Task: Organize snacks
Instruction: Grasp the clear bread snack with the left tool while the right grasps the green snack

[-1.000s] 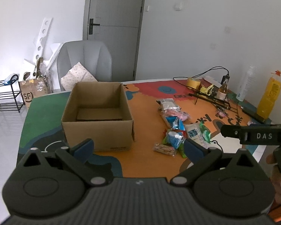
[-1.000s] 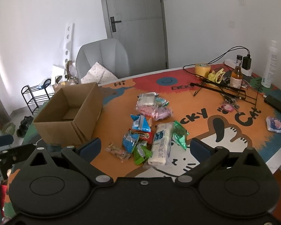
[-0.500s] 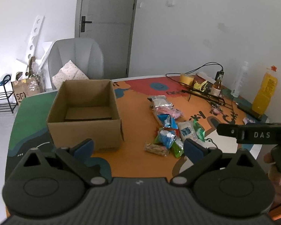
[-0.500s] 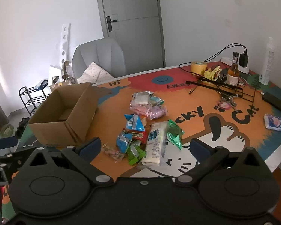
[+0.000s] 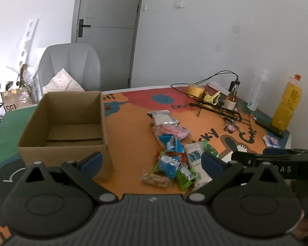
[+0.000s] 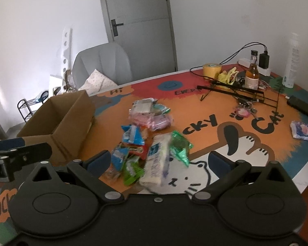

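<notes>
We had both grippers raised over the near edge of the counter [image 6: 246, 135], neither yet down among the snacks. Our left gripper [image 5: 152, 162] stood wide apart with nothing between its blue pads, and our right gripper [image 6: 160, 161] was spread just as wide and likewise held nothing.

The snacks [image 6: 145, 135] lay in a loose heap on the orange part of the mat, near the middle of the counter, with some packets overlapping. The cardboard box [image 5: 69, 127] sat open and upright to the left of the heap, apart from it, and as far as we could see it held only a loose flap on its floor. So we judged the sorting had not begun and the step in hand was the first pick.

The white packet [image 6: 157, 162] and the green packet [image 6: 179, 146] lay nearest our right gripper, so starting there seemed sensible. To do it well, we thought we should come down over one packet only, close across its narrow side rather than its length, and lift straight up so its neighbours were not dragged. Crinkly wrappers can slip, so a grip near the middle looked safer than a pinch at a sealed end.
</notes>
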{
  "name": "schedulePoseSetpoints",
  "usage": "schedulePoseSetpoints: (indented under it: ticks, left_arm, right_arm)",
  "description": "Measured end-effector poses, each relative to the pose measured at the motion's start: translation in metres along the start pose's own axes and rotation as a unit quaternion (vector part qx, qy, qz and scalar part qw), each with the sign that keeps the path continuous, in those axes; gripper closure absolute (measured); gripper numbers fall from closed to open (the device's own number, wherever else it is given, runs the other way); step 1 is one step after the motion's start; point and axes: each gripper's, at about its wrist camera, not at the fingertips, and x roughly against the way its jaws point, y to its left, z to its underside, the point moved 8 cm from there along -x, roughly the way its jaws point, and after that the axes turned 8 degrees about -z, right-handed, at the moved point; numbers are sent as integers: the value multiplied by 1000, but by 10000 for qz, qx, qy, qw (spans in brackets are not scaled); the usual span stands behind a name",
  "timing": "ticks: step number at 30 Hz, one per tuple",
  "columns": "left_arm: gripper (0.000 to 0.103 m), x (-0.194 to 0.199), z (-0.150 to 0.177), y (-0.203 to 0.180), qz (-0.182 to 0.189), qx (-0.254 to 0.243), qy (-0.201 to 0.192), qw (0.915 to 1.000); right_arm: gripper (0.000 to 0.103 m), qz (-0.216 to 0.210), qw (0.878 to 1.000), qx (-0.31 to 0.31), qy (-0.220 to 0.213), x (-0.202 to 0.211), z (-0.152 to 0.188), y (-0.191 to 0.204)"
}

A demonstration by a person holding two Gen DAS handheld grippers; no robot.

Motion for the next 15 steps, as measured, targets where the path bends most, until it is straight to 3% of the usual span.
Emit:
schedulePoseSetpoints:
  ticks: [5,15]
  left_arm:
    - [2,-15,2,-7,70,12,-57,10000]
    - [6,-53,16,-9,106,178,243,9995]
  right_arm:
    - [0,-79,9999,-140,-36,-11,2,-23]
    - [0,-323,9992,-102,226,-40,16,-42]
